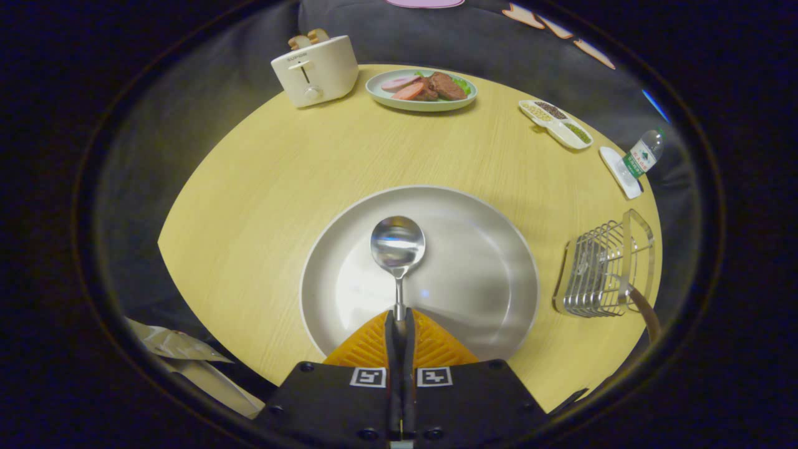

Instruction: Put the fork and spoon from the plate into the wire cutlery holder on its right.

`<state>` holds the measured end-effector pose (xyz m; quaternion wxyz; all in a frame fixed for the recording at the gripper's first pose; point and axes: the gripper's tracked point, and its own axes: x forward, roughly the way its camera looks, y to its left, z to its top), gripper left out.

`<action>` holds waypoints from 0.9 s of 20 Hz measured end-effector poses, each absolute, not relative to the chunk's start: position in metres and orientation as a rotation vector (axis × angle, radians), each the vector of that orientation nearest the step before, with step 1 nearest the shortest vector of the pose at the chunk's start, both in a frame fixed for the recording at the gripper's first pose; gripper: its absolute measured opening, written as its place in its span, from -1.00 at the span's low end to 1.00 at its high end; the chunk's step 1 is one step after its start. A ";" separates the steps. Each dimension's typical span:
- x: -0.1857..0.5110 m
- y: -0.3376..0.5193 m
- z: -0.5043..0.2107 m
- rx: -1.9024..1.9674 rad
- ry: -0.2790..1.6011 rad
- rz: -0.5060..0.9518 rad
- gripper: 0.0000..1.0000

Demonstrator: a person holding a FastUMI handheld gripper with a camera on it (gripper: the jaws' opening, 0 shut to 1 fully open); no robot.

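My gripper [399,321] is shut on the handle of a shiny metal spoon [398,246], both fingers pressed together around it. The spoon's bowl points straight ahead of the fingers, over the middle of a large white plate [499,312] on the round wooden table. To the right of the plate stands the wire cutlery holder [601,271], with a brown handle [645,312] sticking out of it at the near side. I see no other cutlery lying on the plate.
At the far side of the table stand a white toaster [315,70] with bread in it, a plate of food [421,89], a divided white tray of seeds [555,123], and a small water bottle [642,156] on a white dish. Crumpled paper [181,355] lies left of the table.
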<state>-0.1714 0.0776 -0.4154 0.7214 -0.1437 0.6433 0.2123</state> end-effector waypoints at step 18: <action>-0.091 -0.010 -0.329 -0.432 1.416 0.441 -0.91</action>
